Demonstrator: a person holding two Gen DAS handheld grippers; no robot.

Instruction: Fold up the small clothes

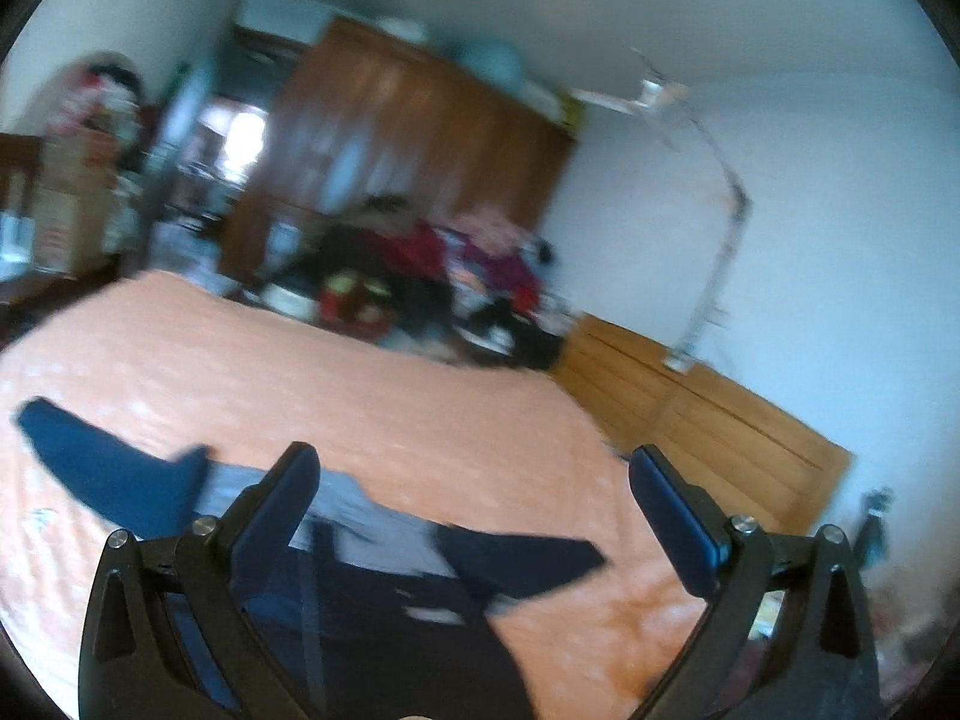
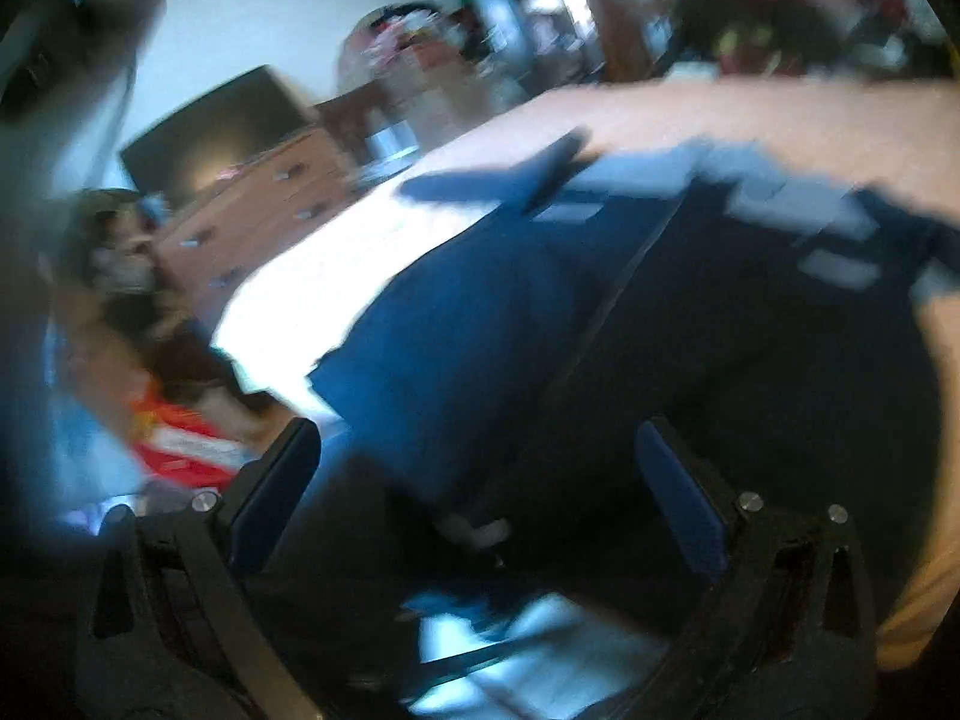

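Note:
A small dark navy garment (image 1: 384, 588) with a pale grey upper band lies spread on an orange bedspread (image 1: 360, 408); one sleeve (image 1: 108, 468) points left, the other right. My left gripper (image 1: 474, 498) hovers open above it, nothing between its fingers. In the blurred right wrist view the same navy garment (image 2: 540, 324) fills the middle, lying over the bed's near edge. My right gripper (image 2: 477, 480) is open just above the cloth, holding nothing.
A brown wardrobe (image 1: 408, 138) and a pile of clothes (image 1: 432, 276) stand beyond the bed. A wooden headboard (image 1: 690, 420) and white wall lie to the right. A wooden dresser (image 2: 258, 204) with a dark screen (image 2: 216, 126) sits left of the bed.

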